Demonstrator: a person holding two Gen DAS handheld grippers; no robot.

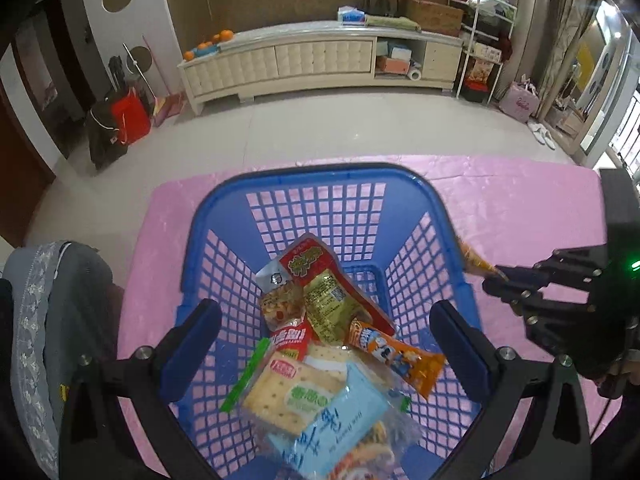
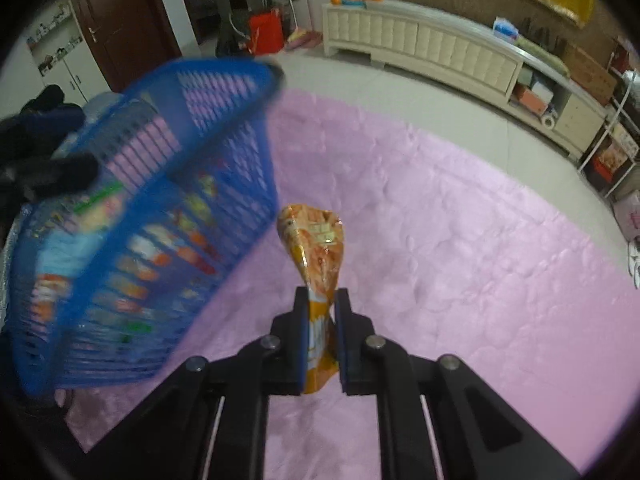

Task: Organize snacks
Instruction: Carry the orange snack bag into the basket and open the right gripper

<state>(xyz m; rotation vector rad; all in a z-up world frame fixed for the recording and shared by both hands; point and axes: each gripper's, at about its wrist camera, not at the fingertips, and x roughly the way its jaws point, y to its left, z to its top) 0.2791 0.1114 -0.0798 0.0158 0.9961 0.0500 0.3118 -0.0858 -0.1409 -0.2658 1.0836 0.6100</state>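
Orange snack packet (image 2: 316,256) — pinched by right gripper (image 2: 322,300) beside blue basket (image 1: 224,208); left gripper (image 1: 326,320) spread wide above the basket.

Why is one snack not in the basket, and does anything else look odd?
The orange snack packet is outside the blue basket, pinched in the right gripper above the pink tablecloth. Nothing looks spilled or torn.
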